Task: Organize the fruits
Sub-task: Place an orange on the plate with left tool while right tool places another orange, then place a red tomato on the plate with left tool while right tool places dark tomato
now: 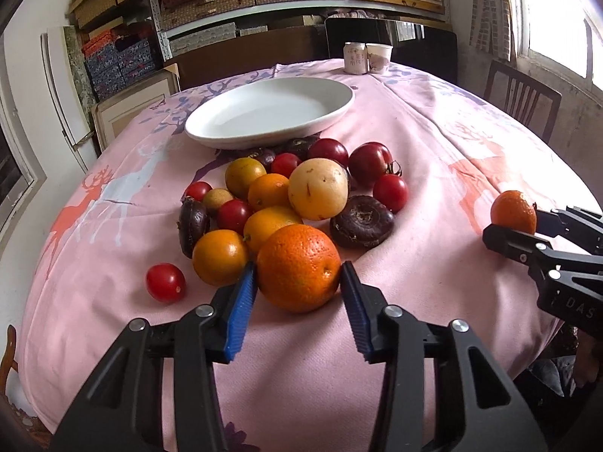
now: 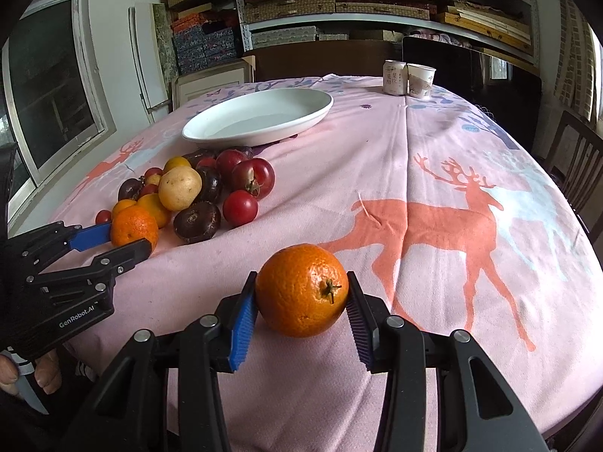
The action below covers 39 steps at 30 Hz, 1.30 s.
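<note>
Nearest the lens in the left wrist view, the left gripper (image 1: 299,282) closes its blue ribbed pads on either side of a large orange (image 1: 299,266) at the near edge of the fruit pile; both pads touch its skin, and the orange rests on the pink deer-print tablecloth (image 1: 414,143). In the right wrist view, the right gripper (image 2: 301,293) clasps a second orange (image 2: 301,290) between its pads, stem end toward the camera, low over the cloth and well apart from the pile; whether it touches the cloth cannot be told. The pile holds red tomatoes (image 1: 369,164), smaller yellow-orange citrus (image 1: 220,258), a pale yellow round fruit (image 1: 317,189) and dark purple-brown fruits (image 1: 361,221), all touching or just beside one another. One small tomato (image 1: 165,282) lies alone to the left of the pile. Behind the pile stands an oval white plate (image 1: 271,128), its near rim over the farthest fruits. A can (image 1: 354,58) and a paper cup (image 1: 378,58) stand together at the table's far edge.
</note>
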### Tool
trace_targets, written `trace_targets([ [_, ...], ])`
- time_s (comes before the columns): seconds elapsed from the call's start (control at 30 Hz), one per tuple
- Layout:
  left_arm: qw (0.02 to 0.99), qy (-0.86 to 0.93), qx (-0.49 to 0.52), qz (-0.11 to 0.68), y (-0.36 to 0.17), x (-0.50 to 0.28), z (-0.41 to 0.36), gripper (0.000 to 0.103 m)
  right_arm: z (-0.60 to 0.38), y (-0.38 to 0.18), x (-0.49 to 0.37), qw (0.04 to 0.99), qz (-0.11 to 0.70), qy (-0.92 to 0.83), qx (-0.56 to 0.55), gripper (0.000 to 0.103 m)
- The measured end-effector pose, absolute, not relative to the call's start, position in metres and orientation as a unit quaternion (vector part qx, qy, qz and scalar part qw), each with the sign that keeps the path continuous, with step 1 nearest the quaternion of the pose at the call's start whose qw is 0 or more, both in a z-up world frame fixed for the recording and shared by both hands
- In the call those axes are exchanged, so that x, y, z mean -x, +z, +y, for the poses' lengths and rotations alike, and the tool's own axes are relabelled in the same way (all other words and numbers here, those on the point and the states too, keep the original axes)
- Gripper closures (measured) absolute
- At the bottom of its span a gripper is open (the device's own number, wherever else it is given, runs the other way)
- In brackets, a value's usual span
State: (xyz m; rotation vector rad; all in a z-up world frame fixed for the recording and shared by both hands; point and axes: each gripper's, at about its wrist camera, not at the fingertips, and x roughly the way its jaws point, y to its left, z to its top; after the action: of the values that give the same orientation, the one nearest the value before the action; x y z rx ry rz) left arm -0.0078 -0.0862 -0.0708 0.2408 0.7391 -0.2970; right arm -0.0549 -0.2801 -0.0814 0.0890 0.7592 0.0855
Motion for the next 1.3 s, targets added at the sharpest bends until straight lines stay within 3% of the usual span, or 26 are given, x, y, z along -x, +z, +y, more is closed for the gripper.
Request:
trace_targets([
  [0.2,0.926,-0.158,-0.077,0.334,-0.036,0.002,-0.065,0.059,-0.286,-0.059,0.04,0.928,0.357,0.075,-0.073,0.058],
  [0.4,0.921,-0.177,-0.042,0.343,-0.003,-0.07,-0.054,0.059,-0.278,-0.021,-0.027,0.933,0.34,0.09,-0.081,0.058],
  [0.73,0.889,-0.151,-0.019,0.433,-0.034,-0.221,-0.066,0.058,-0.252,-0.03,-0.167,0.912,0.393,0.076,-0.09,0.057],
  [0.77,0.885,-0.147,-0.019,0.441,-0.039,-0.228,-0.066,0.057,-0.253,-0.031,-0.173,0.911,0.396,0.066,-0.092,0.042],
  [0.8,0.878,-0.15,-0.016,0.453,-0.042,-0.234,-0.065,0.049,-0.255,-0.031,-0.174,0.914,0.39,0.052,-0.093,0.03],
  [0.87,0.882,-0.152,-0.008,0.445,-0.041,-0.229,-0.057,0.042,-0.255,-0.026,-0.166,0.922,0.375,0.045,-0.086,0.03],
  [0.9,0.887,-0.153,-0.008,0.437,-0.038,-0.222,-0.052,0.031,-0.255,-0.024,-0.159,0.925,0.368,0.045,-0.078,0.03],
  [1.0,0.903,-0.159,-0.003,0.4,-0.018,-0.186,-0.032,0.022,-0.257,-0.023,-0.123,0.936,0.345,0.038,-0.052,0.03],
  [1.3,0.905,-0.175,-0.077,0.38,-0.035,-0.057,0.011,0.022,-0.287,-0.065,-0.023,0.935,0.335,0.051,-0.103,0.029],
])
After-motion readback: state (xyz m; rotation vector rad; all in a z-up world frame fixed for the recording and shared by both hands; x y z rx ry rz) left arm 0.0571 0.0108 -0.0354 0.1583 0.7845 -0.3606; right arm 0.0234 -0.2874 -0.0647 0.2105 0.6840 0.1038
